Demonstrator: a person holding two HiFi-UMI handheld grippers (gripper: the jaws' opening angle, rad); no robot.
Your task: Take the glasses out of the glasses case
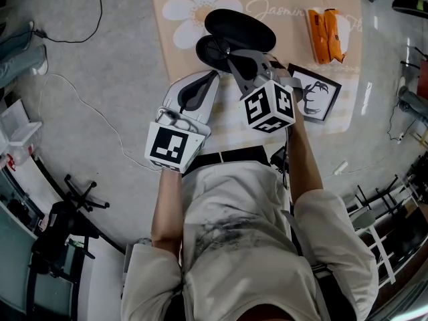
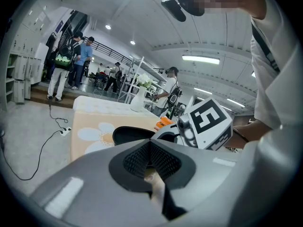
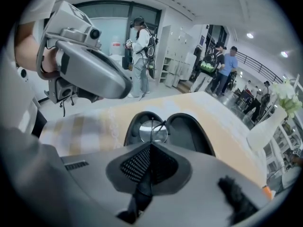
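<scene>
"Where is there room round the glasses case (image 1: 235,32)?"

"To its left the counter (image 1: 175,53) is bare flowered cloth up to the edge. To its right, the strip between the case and the orange packet (image 1: 326,35) is open too."

"And what stands in the way?"

"The lid (image 1: 241,27) lies open on the case's far side. The right claw (image 1: 229,57) sits over the near half, jaws together on the wire arm of the glasses (image 3: 152,129). The left claw (image 1: 212,76), jaws together, hangs at the case's near left, close beside the right one. A framed picture (image 1: 314,92) lies off the case's near right."
</scene>
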